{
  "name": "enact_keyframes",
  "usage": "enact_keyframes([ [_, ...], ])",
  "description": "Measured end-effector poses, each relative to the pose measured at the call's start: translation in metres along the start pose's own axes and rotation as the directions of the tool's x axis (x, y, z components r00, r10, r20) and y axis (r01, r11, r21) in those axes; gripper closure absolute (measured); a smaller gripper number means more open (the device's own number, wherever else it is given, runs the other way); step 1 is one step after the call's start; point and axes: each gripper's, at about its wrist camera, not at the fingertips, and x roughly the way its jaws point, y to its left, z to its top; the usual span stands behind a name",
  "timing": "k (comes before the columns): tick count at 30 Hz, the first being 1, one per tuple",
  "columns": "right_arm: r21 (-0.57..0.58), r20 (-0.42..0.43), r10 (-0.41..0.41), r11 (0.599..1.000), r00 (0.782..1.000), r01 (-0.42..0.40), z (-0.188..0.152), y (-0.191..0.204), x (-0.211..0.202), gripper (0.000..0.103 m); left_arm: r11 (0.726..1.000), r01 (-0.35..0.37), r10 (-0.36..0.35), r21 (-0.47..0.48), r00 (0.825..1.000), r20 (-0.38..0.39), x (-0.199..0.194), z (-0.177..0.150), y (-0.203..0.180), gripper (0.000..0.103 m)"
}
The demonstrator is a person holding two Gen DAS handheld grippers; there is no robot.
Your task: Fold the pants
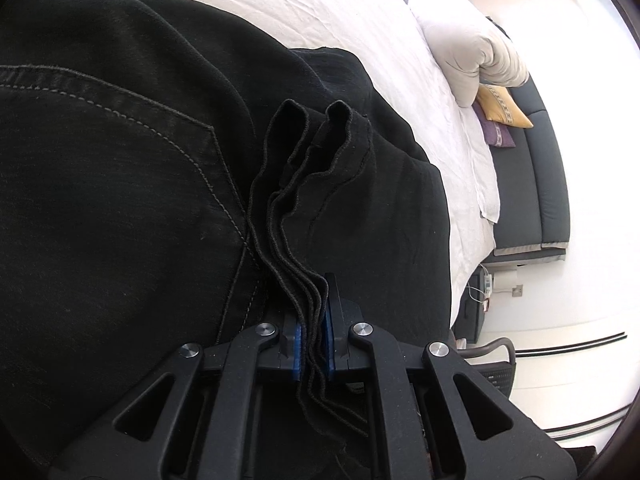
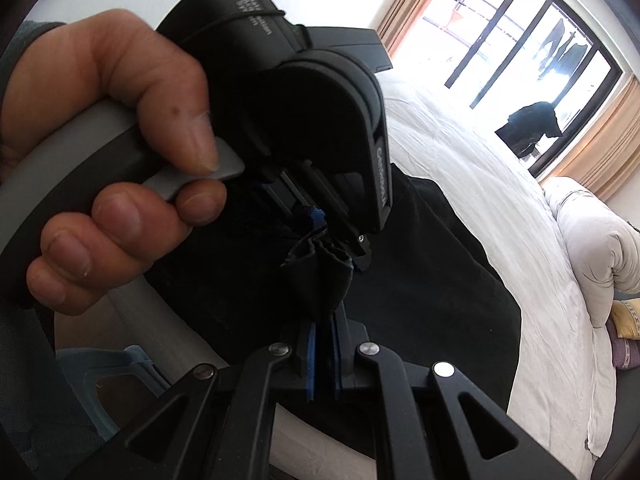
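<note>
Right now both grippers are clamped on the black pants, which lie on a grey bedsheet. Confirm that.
Not quite: the bedsheet is white, not grey, as the left wrist view shows. The rest holds: the left gripper and the right gripper are each clamped on the black pants.

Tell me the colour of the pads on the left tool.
Blue pads, clamped on the black pants; clearest in the left wrist view.

Pants [image 1: 120, 200]: matt black woven cloth with raised grey stitching, lying on the bed [image 1: 360, 20]. Bed sheet: white cloth, finely creased. Left hand-held gripper [image 1: 313, 344]: matt, grainy black plastic with polished metal pivot pins and blue ribbed pads. Cushion [image 1: 502, 106] beside the bed: yellow cloth.
</note>
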Motion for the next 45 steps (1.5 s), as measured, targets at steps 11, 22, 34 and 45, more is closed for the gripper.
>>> enact_keyframes([
  [11, 0.059, -0.033, 0.045, 0.997, 0.998, -0.043, 0.005, -0.012, 0.031, 0.094, 0.995, -0.095, 0.095, 0.029, 0.996, 0.004, -0.029, -0.007, -0.005, 0.094],
  [22, 0.184, -0.010, 0.221, 0.959, 0.975, -0.216, -0.005, -0.040, 0.030, 0.050, 0.983, -0.110, 0.104, 0.144, 0.993, 0.051, -0.039, 0.003, -0.052, 0.094],
  [34, 0.644, 0.471, 0.545, 0.325, 0.694, -0.692, -0.090, -0.312, 0.075, 0.043, 0.965, -0.105, 0.122, 0.241, 0.991, -0.059, 0.034, -0.017, -0.067, 0.094],
  [45, 0.676, 0.508, 0.675, 0.074, 0.536, -0.733, -0.106, -0.308, 0.187, 0.047, 0.966, -0.089, 0.102, 0.243, 0.994, -0.042, 0.039, -0.023, -0.065, 0.094],
])
